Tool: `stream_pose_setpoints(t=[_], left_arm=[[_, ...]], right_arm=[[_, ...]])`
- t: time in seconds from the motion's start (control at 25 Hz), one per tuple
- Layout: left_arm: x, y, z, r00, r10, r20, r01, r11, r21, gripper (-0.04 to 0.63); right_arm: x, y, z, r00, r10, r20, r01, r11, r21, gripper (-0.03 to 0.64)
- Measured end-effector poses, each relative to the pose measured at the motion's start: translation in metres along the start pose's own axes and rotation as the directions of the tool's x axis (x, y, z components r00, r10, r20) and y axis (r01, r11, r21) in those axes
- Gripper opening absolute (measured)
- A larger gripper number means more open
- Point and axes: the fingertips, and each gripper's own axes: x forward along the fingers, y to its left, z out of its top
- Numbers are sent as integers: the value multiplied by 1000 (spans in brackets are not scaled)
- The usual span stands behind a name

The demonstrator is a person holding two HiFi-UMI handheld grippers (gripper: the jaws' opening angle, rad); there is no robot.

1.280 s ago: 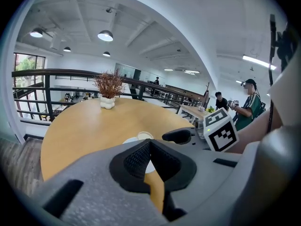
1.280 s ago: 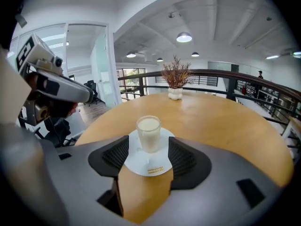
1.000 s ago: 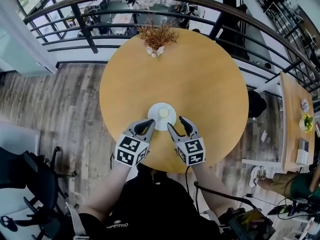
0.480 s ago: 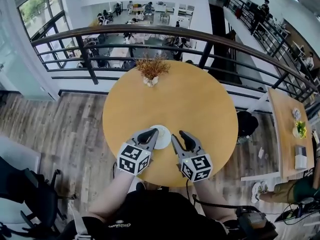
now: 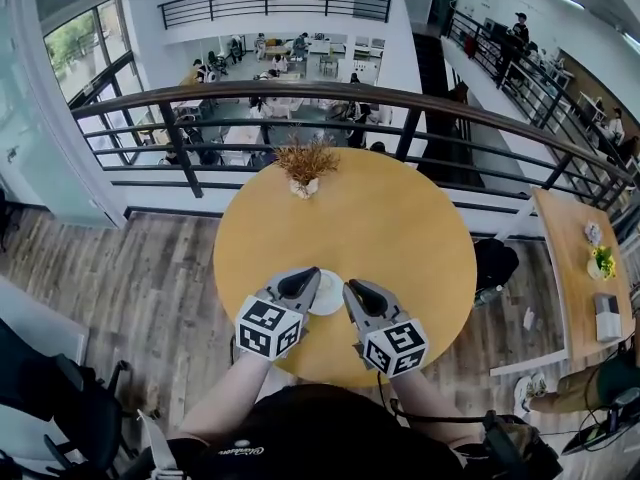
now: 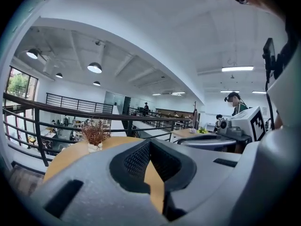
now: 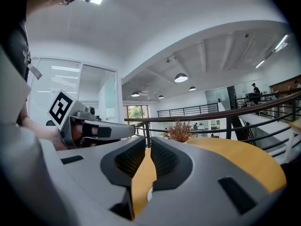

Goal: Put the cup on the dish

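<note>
Small pale cup [image 5: 328, 280] on white round dish [image 5: 332, 300] by bench's [image 5: 400, 228] near edge is judged light, brittle, best gripped at rim; left gripper [image 5: 310, 277] shut, empty; right gripper [image 5: 352, 289] jaws just closed, empty.

On the round wooden table [image 5: 400, 228], a dried plant in a white pot [image 5: 306, 166] stands at the far edge; a black railing [image 5: 350, 88] curves just beyond the table

Bright, even daylight and ceiling lamps — sharp focus, soft shadows — with strong fisheye bending and dark corners.
</note>
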Motion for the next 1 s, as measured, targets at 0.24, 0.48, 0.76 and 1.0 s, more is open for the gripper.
stream_pose_setpoints(t=[0.24,0.48,0.76,1.0], left_arm=[[-2,-6,-4,1000,-30,-6,30,999,-28,-6],[-10,-6,-7,999,-37,-9,37,998,-44,-6],[-11,-5,-11,1000,-27,-11,26,998,-50,-6],[-14,-2,-15,1000,-21,-11,21,998,-63,-6]], right_arm=[[1,2,1,1000,-3,4,3,1000,-3,34],[2,10,2,1000,6,3,-6,1000,-6,34],[0,10,-2,1000,7,-3,-7,1000,-1,34],[1,14,-9,1000,8,-20,-8,1000,0,34]])
